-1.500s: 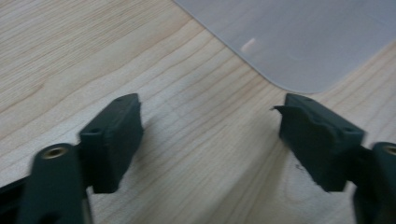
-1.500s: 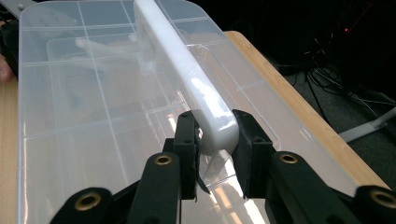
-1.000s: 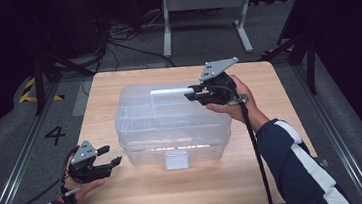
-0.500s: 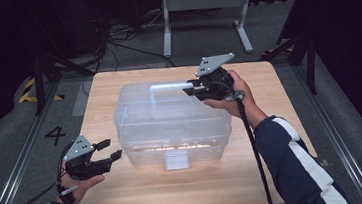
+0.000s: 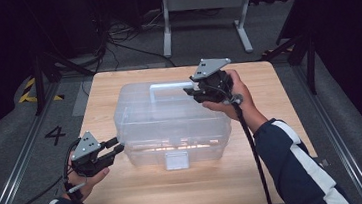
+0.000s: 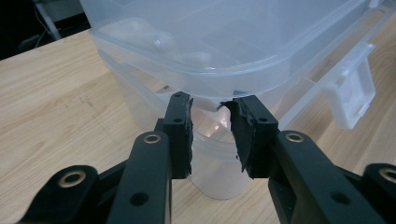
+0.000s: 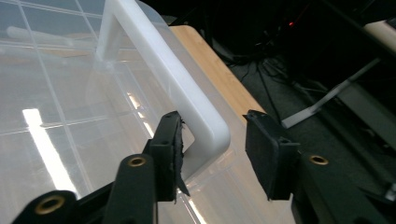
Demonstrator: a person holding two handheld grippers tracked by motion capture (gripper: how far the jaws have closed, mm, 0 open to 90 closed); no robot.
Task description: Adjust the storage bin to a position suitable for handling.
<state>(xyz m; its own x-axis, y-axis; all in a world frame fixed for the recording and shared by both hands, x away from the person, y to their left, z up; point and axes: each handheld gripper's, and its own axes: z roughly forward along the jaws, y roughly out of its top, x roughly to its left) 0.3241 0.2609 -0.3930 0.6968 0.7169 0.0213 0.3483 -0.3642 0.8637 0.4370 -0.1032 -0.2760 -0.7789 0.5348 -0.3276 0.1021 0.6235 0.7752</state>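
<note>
We find a clear plastic box (image 5: 171, 125) standing at the middle of the table (image 5: 283, 137), its lid shut and its front latch (image 5: 176, 159) facing the near edge. The right gripper (image 5: 191, 92) is at the box's far right corner, jaws apart and straddling the right end of the white handle (image 5: 170, 86); in the right gripper view the handle (image 7: 187, 98) passes between the two jaws and lies against the left one, with clear space to the other. The left gripper (image 5: 118, 144) sits low toward the table's near left corner, jaws parted, tips at the box's left front corner; in the left gripper view the rounded corner (image 6: 210, 140) shows just beyond the tips under the lid rim, and we cannot tell whether they touch it. We judge the step in hand to be taking hold of the box, neither grip yet made. Next, the right jaws should close squarely on the handle while the left steadies the corner.
</note>
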